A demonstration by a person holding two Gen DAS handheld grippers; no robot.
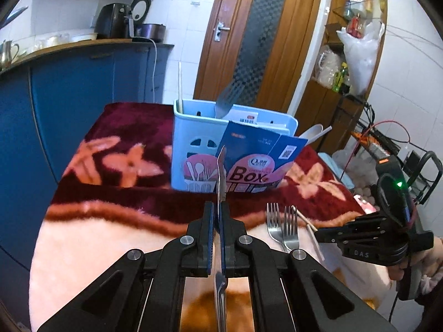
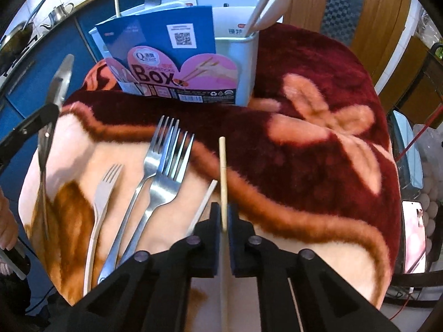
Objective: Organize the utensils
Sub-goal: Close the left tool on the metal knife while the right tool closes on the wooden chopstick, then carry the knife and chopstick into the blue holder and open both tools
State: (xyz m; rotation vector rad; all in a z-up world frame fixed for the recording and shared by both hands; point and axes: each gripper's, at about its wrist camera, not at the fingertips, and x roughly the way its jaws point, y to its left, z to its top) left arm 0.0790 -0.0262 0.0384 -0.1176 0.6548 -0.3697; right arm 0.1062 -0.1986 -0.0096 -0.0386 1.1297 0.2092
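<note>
**Both grippers clamped on utensils, facing the box**

Closest to my left lens, the left gripper (image 1: 220, 207) is pressed together on a metal utensil (image 1: 220, 177) seen edge-on; its thin blade-like end rises past the fingertips toward the blue utensil box (image 1: 193, 135), and its handle runs back under the camera. I hold this gripper level, pointed straight at the box, which stands well ahead on the plush red floral blanket (image 1: 124, 193).

My right gripper (image 2: 224, 215) is clamped on a wooden chopstick (image 2: 223, 177) that juts forward between the fingers, also aimed toward the box (image 2: 238, 63). Just left of it a second pale chopstick (image 2: 203, 204) lies on the blanket, then two steel forks (image 2: 166, 166) overlapping each other, then a pale fork (image 2: 101, 196) farther left.

Inside the box stand a fork (image 1: 228, 96), a chopstick (image 1: 180, 85) and a pale spoon (image 2: 272, 8); a printed card labelled "Box" (image 1: 257, 166) leans on its front.
</note>
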